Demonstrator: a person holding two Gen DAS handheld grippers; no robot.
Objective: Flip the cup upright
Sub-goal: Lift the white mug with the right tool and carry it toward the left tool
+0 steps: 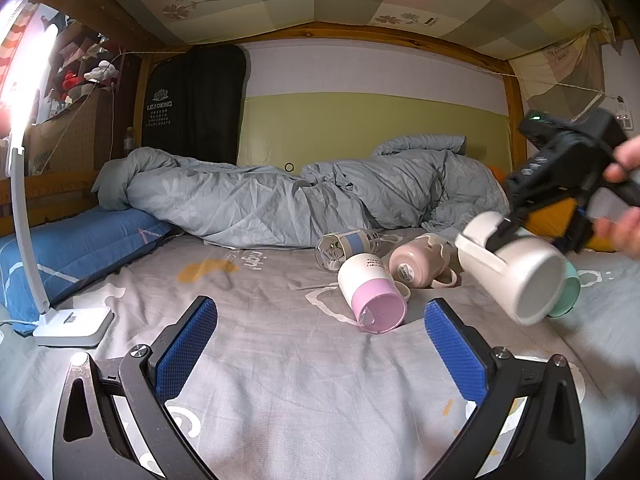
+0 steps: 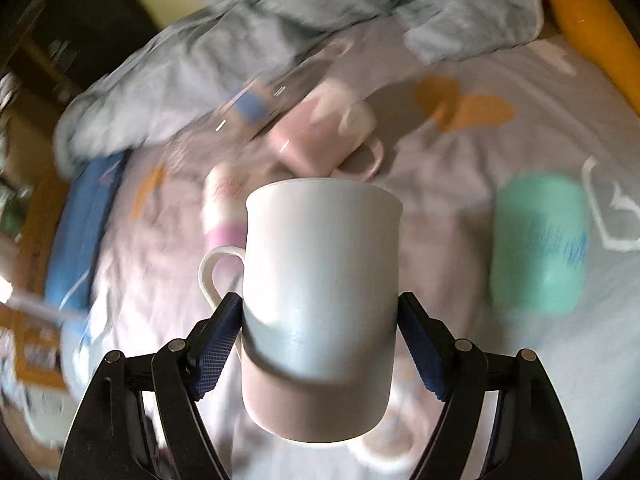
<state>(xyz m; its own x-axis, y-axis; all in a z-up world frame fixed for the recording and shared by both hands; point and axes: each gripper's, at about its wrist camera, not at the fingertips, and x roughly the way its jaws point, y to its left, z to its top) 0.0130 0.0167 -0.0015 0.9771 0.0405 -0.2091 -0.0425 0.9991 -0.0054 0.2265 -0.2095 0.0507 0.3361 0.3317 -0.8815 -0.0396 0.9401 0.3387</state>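
Observation:
My right gripper (image 2: 320,320) is shut on a white mug (image 2: 320,304), its blue pads (image 2: 218,344) pressing both sides of the body. The mug is lifted off the bed and tilted, its handle to the left. In the left wrist view the white mug (image 1: 516,268) hangs in the air at the right, held by the right gripper (image 1: 496,232), base toward the camera. My left gripper (image 1: 320,340) is open and empty, low over the grey bedsheet (image 1: 280,380).
Other cups lie on their sides on the sheet: a white-and-pink cup (image 1: 372,292), a pink mug (image 1: 420,260), a clear glass (image 1: 344,246) and a teal cup (image 2: 538,240). A grey duvet (image 1: 280,200) lies behind. A white desk lamp (image 1: 74,324) stands at left.

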